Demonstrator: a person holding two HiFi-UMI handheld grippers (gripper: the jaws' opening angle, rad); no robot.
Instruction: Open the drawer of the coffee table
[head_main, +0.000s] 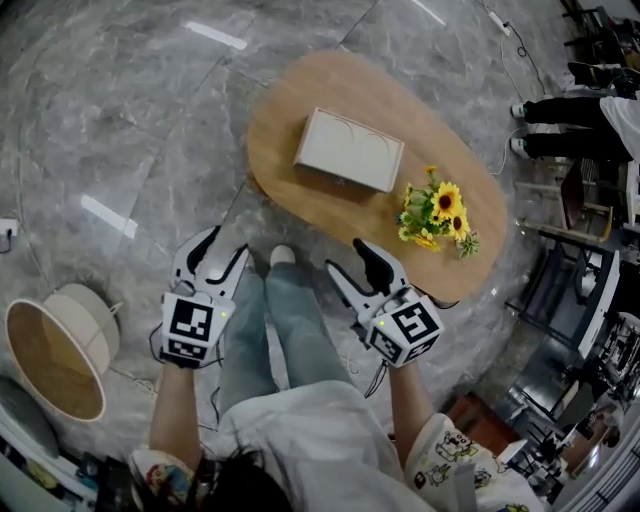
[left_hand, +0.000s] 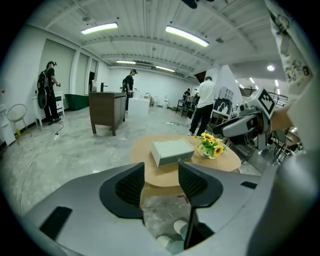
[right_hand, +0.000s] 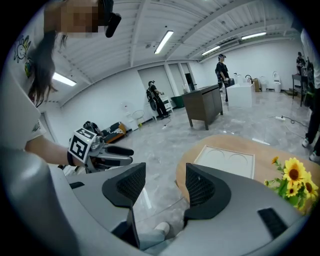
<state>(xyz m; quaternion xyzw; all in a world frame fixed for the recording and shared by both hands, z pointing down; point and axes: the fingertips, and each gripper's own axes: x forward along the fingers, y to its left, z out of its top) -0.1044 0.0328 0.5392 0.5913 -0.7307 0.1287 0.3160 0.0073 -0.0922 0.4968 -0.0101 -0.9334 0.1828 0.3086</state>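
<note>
Left tongs (left_hand: 161, 182): released, with the two jaws apart. Nothing is between them. Only the floor (head_main: 120, 120) and a shoe (head_main: 283, 256) tip show through the gap.

Right tongs (right_hand: 161, 186): released too, jaws apart and holding nothing. They touch nothing.

Where the tongs are: both are held up in the air in front of the person, one on each side of the legs. They point toward 12 o'clock.

Desk (head_main: 300, 190): a low, oval, wooden one. In the head view it sits at about 12 to 1 o'clock from the tongs, near them but apart.

Box (head_main: 348, 150): flat and pale, lying in the middle of the desk top.

Flowers (head_main: 438, 212): yellow ones, at about 4 o'clock from the box, near the edge of the desk.

Drawer: no view shows it. I think it is under the wooden top, but I cannot tell on which side, or if it is shut.

Done so far: nothing that I can see. The tongs have not reached the desk.

Left to do: I think all of it. Go closer, find the drawer front, take hold of it, and pull it out.
</note>
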